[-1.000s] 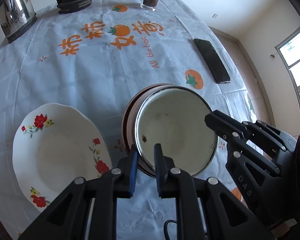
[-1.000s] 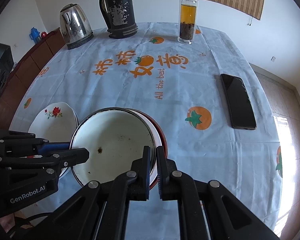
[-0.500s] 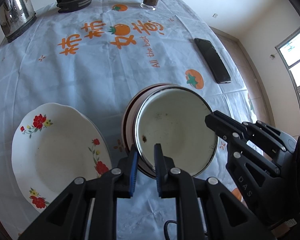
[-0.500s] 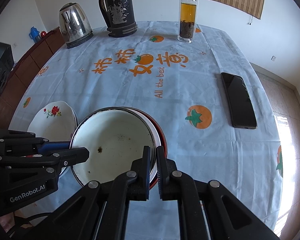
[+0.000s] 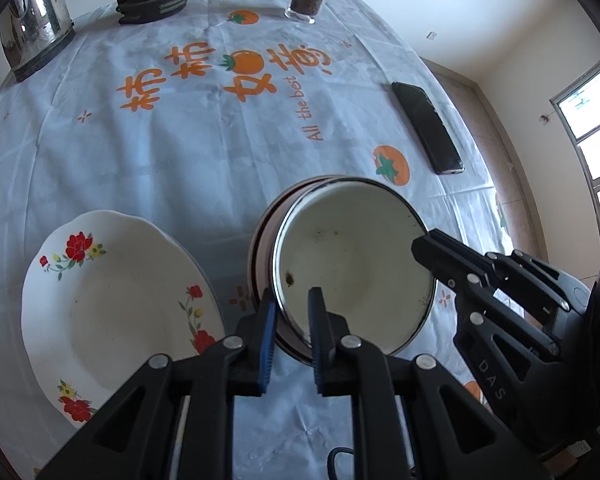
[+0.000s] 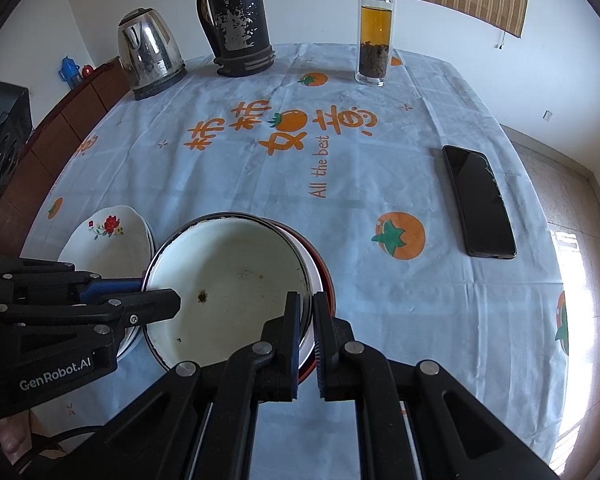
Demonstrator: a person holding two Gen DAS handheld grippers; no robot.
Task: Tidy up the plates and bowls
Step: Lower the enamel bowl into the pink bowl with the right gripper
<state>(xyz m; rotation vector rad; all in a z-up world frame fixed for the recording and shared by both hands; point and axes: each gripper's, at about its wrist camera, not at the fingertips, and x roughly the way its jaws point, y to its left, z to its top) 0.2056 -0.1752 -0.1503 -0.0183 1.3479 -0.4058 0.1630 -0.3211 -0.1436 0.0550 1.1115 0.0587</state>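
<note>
Two grippers are clamped on the same white enamel bowl, one on each side of its rim. In my left wrist view the left gripper sits at lower centre, its blue-padded fingers pinching the near rim of the bowl, one inside and one outside. The right gripper reaches in from the lower right of that frame and bites the bowl's far-right edge. In my right wrist view the right gripper is at lower centre, clenched on the rim, and the left gripper comes in from the left edge onto the opposite rim.

The enamel bowl sits tilted over a red-rimmed bowl just behind and beneath it; I cannot tell whether they touch. The inside of the white bowl carries a few dark specks.

Just beside the bowls, at the lower left of the left view, lies a flower-patterned plate on the tablecloth. Along the top of the frame stand a steel kettle, a black jug and a glass tea bottle. A dark phone lies at the right.
</note>
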